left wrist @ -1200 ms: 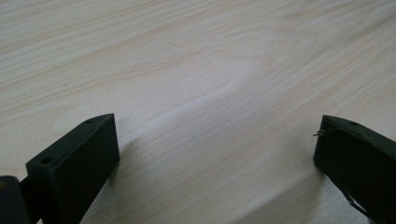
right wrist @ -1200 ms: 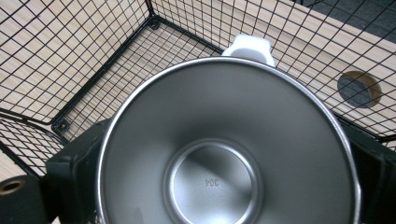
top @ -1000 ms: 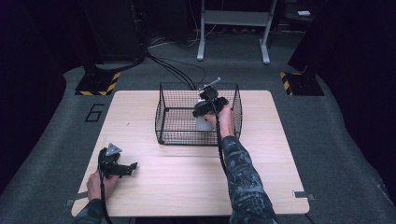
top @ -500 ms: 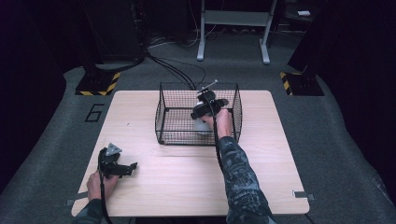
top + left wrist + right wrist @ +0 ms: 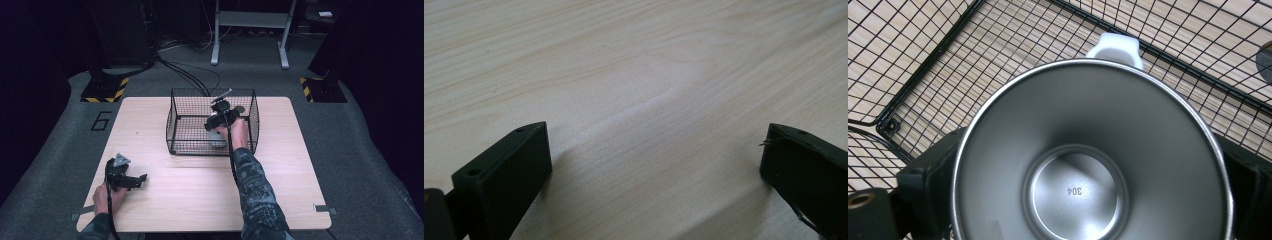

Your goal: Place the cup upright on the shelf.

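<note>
Lowered a little since a second ago, the right gripper (image 5: 216, 131) now sits deeper in the black wire basket (image 5: 176, 125) at the far middle of the pale wooden table (image 5: 200, 195), seen from the high view; a pale cup (image 5: 217, 138) shows just below it, inside the basket near its front right wall, while the patterned sleeve (image 5: 252, 190) reaches in from the bottom edge. At the table's near left corner, the left gripper (image 5: 140, 179) rests on the wood in the person's left hand (image 5: 106, 196), much as before, well apart from the basket. From the left gripper view, two black jaws stand wide apart with nothing between them, only bare wood grain beneath. From the right gripper view, the camera looks straight down into the steel cup (image 5: 1093, 155): a brushed, shiny metal interior with a bright rolled rim, a flat round base stamped "304", and a white handle or outer shell (image 5: 1113, 49) peeking past the far rim. Black jaws press against the cup's left and right sides, clamping it. Basket mesh (image 5: 923, 60) and the wood under it surround the cup, one lower corner of the wire frame at left.
</note>
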### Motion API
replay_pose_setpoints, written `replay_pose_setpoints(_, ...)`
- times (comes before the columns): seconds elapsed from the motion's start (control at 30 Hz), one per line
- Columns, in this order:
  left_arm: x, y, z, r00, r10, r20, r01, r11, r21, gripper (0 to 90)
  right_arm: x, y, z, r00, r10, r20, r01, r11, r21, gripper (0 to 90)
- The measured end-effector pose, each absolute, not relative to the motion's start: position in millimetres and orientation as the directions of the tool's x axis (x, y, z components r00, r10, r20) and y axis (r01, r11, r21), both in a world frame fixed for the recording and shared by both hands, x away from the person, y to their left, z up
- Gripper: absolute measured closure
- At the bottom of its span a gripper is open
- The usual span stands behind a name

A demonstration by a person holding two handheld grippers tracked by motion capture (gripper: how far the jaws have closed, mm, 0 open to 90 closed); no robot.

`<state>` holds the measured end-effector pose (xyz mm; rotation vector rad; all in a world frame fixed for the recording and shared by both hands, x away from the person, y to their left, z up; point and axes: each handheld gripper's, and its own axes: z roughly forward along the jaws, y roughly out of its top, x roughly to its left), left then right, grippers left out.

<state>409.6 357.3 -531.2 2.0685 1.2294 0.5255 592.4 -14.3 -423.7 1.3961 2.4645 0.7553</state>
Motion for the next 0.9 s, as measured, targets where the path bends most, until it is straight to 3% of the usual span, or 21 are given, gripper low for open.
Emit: replay_pose_setpoints(0.9, 410, 357, -531, 0.474, 0.880, 0.005, 0.610, -0.333, 0.719, 0.0, 578, -18, -430, -0.532, 0.846, 0.026, 0.717, 0.435, 0.544, 5.1)
